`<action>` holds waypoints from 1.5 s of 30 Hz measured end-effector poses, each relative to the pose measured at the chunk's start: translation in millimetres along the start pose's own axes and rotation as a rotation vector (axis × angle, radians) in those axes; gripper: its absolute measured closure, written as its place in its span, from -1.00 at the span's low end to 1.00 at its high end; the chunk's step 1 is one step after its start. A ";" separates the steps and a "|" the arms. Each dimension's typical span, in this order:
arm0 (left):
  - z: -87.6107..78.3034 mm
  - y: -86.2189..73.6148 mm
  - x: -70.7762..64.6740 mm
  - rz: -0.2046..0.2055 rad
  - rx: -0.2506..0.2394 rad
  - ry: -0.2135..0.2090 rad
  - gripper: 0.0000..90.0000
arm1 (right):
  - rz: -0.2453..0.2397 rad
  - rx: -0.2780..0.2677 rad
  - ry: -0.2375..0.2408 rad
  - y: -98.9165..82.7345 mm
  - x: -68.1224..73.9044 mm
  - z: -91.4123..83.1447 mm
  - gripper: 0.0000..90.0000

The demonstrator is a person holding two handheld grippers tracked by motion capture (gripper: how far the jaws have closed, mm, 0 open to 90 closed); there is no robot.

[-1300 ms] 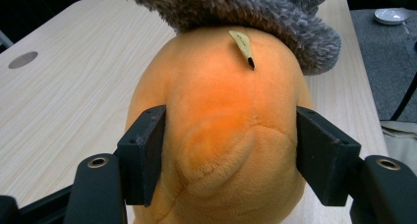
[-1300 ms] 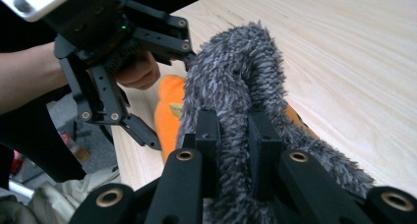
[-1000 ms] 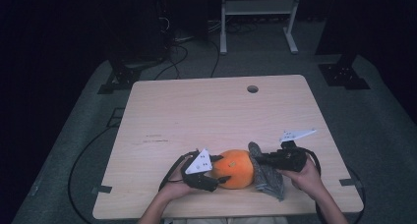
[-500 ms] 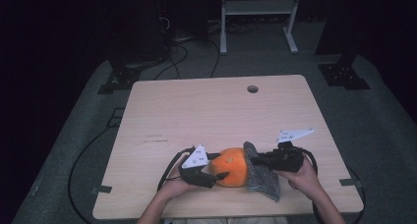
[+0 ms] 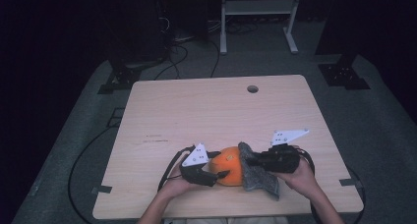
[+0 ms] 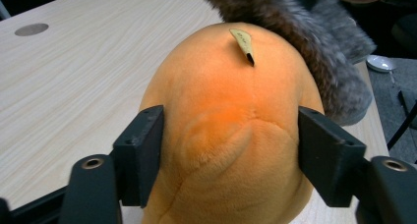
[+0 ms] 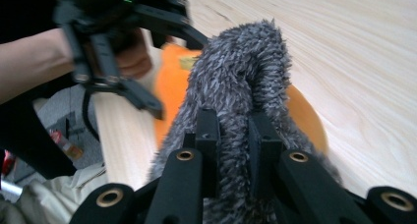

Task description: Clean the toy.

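While one orange plush [image 5: 230,166] sits at the tabletop's [image 5: 211,111] six o'clock edge, the left tool [image 5: 215,168] clamps its sides from nine o'clock; the right tool [image 5: 250,160], at three o'clock, pinches one grey furry cloth [image 5: 256,174] draped against it.

The high view was dim, the room around the table [image 5: 216,111] nearly black and the wood lit softly from above, with faint shadows. The picture was grainy and soft. Both gripper views were brighter and close. In the right one, the far hand [image 7: 133,57] and left gripper [image 7: 118,47] were smeared with motion blur.
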State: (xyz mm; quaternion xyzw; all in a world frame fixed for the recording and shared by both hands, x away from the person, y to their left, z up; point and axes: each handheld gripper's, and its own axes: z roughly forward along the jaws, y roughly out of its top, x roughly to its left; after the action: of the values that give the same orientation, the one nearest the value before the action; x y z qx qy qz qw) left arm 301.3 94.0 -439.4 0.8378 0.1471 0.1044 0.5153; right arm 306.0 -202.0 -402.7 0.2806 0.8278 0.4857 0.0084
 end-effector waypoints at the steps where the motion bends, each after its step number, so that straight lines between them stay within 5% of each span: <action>1: -0.1 -0.1 0.0 -0.001 0.000 -0.001 -0.34 | 0.018 0.004 -0.010 -3.1 -5.6 -1.0 0.72; 5: 2.1 0.0 -0.7 -0.001 0.004 -0.004 -0.35 | 0.076 0.052 -0.104 -17.9 -23.9 -4.7 0.73; 10: 5.6 1.1 -0.4 -0.026 -0.004 0.011 -0.36 | 0.008 -0.027 -0.006 -0.3 0.3 -6.7 0.73; 13: 5.8 1.1 -0.5 -0.022 -0.001 0.013 -0.38 | -0.051 -0.010 -0.013 6.7 11.9 0.4 0.72; 20: 2.1 0.9 6.0 -0.071 0.012 -0.013 -0.74 | 0.022 -0.011 -0.052 -6.3 -7.9 -4.4 0.71; 24: 12.0 -1.4 3.9 -0.059 0.057 -0.022 -0.63 | 0.044 -0.019 -0.058 -7.3 -12.0 -7.6 0.72; 28: 10.6 0.3 -1.5 0.002 0.045 0.047 -0.27 | -0.022 -0.036 -0.054 4.8 7.8 -7.2 0.73; 32: 2.2 12.0 -5.6 -0.018 -0.046 0.042 -0.15 | -0.073 -0.065 -0.037 17.9 23.4 -9.0 0.73; 35: -9.7 18.8 -6.6 -0.023 -0.092 0.027 -0.15 | -0.062 -0.096 -0.032 20.9 21.9 -16.5 0.73; 39: -4.6 13.3 -8.6 0.011 -0.002 0.059 -0.17 | 0.011 -0.059 -0.012 7.3 7.2 -4.6 0.73; 42: -3.3 12.6 -7.4 -0.007 -0.001 0.067 -0.16 | 0.072 -0.039 0.007 0.0 -0.3 5.0 0.74; 45: -2.1 15.4 -9.6 0.008 0.004 0.082 -0.16 | -0.027 -0.042 -0.036 16.4 20.9 1.6 0.73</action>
State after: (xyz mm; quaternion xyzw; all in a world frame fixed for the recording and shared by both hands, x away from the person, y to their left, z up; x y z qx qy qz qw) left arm 293.8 85.8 -424.9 0.8344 0.1646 0.1404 0.5069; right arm 296.3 -184.8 -384.8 0.2778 0.8208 0.4979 0.0359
